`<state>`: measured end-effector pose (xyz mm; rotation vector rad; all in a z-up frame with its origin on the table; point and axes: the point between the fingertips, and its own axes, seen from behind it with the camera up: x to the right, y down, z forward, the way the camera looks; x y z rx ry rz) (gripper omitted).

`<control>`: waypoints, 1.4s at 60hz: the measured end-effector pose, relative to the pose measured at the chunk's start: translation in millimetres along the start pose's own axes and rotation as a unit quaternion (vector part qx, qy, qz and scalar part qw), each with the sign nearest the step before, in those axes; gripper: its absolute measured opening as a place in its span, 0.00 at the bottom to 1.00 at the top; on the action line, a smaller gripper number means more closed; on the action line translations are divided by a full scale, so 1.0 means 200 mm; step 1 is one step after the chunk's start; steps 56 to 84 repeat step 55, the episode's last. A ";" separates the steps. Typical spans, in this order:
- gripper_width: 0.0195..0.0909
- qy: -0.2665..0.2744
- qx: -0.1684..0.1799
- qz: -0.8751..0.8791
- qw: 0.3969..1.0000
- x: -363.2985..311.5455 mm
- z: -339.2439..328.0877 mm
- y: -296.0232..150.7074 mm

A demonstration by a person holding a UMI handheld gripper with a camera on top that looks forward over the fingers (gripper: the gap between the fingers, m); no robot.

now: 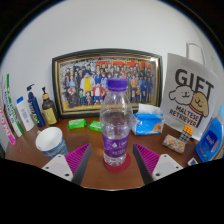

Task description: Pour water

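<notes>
Just one bottle (115, 122) between claw (113, 162) fingers

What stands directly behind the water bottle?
A framed group photo leans behind the water bottle, which stands between the open gripper fingers. The bottle covers the frame's lower middle.
</notes>
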<state>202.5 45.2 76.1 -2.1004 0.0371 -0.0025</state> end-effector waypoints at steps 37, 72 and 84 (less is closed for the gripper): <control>0.92 0.067 -0.059 -0.026 0.996 -0.47 -1.49 0.09; 0.92 0.071 -0.039 -0.046 0.996 -0.54 -1.65 0.07; 0.92 0.071 -0.039 -0.046 0.996 -0.54 -1.65 0.07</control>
